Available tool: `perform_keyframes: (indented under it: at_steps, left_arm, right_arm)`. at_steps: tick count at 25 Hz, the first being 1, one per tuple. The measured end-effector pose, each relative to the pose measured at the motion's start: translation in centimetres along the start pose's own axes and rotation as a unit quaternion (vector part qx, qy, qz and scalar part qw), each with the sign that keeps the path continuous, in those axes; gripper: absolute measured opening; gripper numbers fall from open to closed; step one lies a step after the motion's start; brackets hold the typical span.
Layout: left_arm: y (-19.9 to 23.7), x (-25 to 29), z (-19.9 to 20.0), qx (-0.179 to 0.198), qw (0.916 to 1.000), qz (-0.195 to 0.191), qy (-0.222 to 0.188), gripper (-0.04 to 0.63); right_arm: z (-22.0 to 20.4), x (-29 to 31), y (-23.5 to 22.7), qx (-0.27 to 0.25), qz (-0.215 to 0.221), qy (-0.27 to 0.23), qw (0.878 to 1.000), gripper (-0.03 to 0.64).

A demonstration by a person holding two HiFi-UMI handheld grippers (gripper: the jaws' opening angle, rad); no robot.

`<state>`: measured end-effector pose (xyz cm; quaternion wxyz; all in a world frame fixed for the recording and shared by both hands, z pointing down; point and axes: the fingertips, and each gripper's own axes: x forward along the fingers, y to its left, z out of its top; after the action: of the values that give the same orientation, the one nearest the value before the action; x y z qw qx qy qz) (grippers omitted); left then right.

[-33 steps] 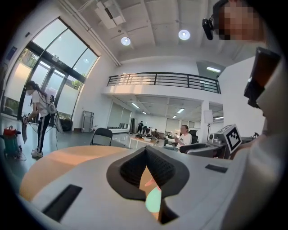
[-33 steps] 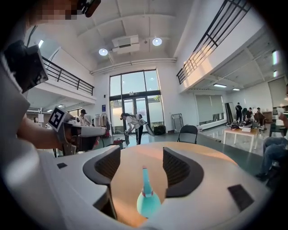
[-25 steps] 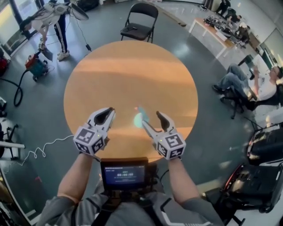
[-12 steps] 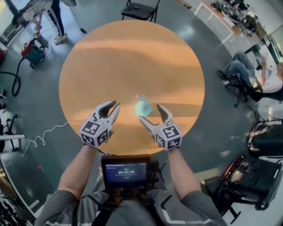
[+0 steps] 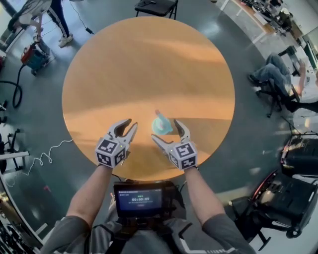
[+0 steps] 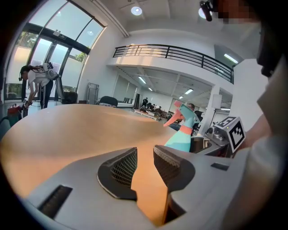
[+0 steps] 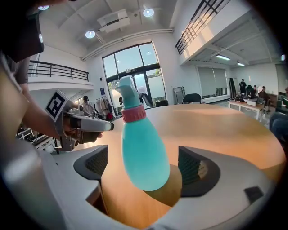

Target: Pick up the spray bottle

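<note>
A teal spray bottle [image 5: 161, 124] with a pink collar and trigger stands upright on the round wooden table [image 5: 149, 64], near its front edge. My right gripper [image 5: 166, 131] is open, its jaws just having widened. The bottle [image 7: 139, 148] stands between the jaws, and neither pad [image 7: 193, 168] touches it. My left gripper [image 5: 125, 130] hovers over the table to the left of the bottle. Its jaws have just been opening; only a narrow gap shows, with nothing in it [image 6: 145, 166]. In the left gripper view the bottle [image 6: 182, 134] is off to the right.
The table's front edge lies just under both hands. A black chair [image 5: 154, 6] stands beyond the far edge. People sit at the right [image 5: 278, 74], and one stands at the upper left [image 5: 54, 15]. A white cable [image 5: 39, 158] trails over the floor. A small screen [image 5: 139, 201] hangs at my chest.
Both grippers have sunk toward the table and drawn nearer the bottle. The right jaws have spread wider and now flank the bottle. The left jaws have parted a little.
</note>
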<state>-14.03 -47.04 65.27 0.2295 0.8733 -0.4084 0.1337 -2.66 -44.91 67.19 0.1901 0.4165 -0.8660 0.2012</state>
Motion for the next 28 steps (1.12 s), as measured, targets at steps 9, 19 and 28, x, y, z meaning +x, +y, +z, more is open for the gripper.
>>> perform_keyframes:
  at_steps: [9, 19, 28]
  left_arm:
    - [0.9, 1.4, -1.3, 0.001, 0.9995, 0.016, 0.025, 0.11]
    - [1.0, 1.3, -1.7, 0.007, 0.9994, 0.011, 0.031, 0.038]
    - [1.2, 0.2, -0.4, 0.011, 0.9996, 0.018, 0.02, 0.02]
  right_arm:
    - [0.0, 2.2, -0.1, -0.015, -0.006, -0.011, 1.0, 0.48]
    - [-0.4, 3.4, -0.5, -0.014, -0.03, -0.009, 0.999, 0.439]
    - [0.1, 3.1, -0.5, -0.004, -0.033, -0.019, 0.999, 0.426]
